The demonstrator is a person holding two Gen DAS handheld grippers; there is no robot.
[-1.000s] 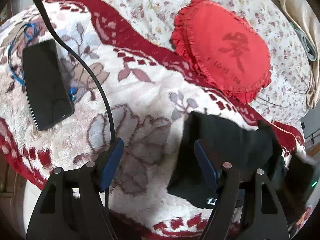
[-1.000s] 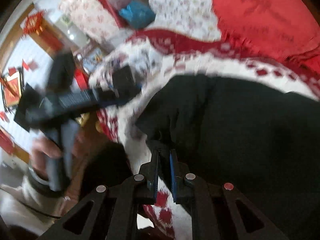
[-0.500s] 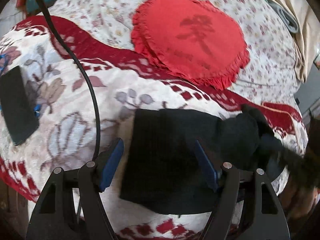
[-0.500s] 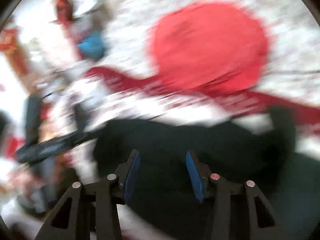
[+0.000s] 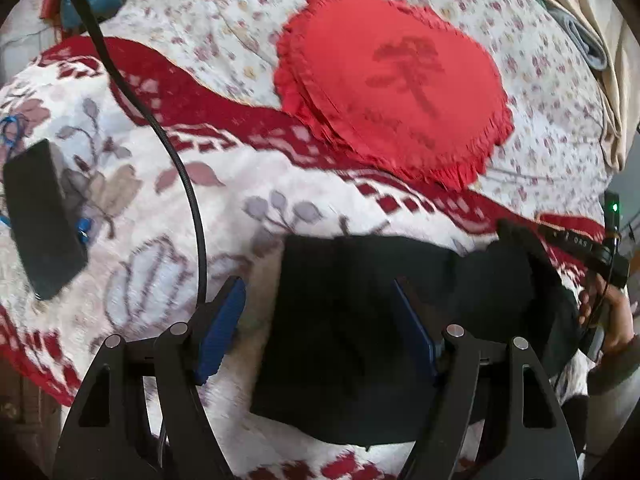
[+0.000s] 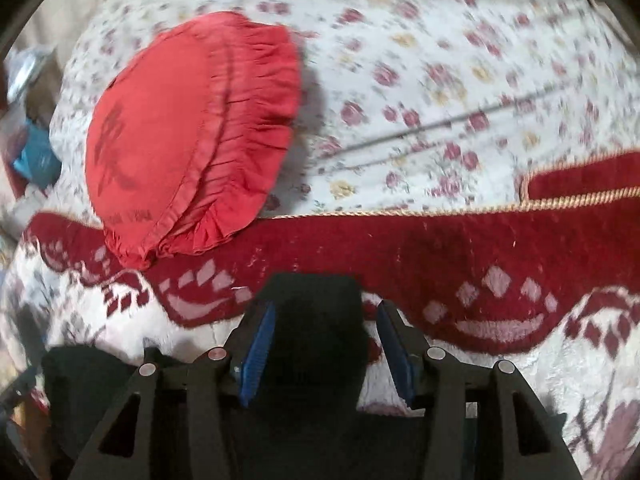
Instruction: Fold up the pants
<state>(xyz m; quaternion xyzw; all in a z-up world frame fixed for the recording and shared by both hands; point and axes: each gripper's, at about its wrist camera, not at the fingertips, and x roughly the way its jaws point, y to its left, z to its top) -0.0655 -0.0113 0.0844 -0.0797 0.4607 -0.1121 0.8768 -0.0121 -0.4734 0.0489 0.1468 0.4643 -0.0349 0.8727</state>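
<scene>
The black pants (image 5: 360, 320) lie folded into a compact dark bundle on the red and white floral blanket (image 5: 132, 200). My left gripper (image 5: 320, 320) is open and hovers over the bundle's left edge, holding nothing. My right gripper (image 6: 326, 344) is open, and a corner of the black pants (image 6: 316, 312) lies between its blue pads without being pinched. The right gripper and the hand holding it also show at the right edge of the left wrist view (image 5: 600, 264).
A red frilled heart cushion (image 5: 392, 80) lies beyond the pants on a floral sheet (image 6: 440, 60). A black phone (image 5: 40, 216) lies on the blanket at the left. A black cable (image 5: 180, 168) runs down to my left gripper. Beige fabric (image 5: 592, 40) sits at the far right.
My right gripper has let go of the pants, opened and swung round toward the cushion. My left gripper has moved right over the folded bundle, staying open.
</scene>
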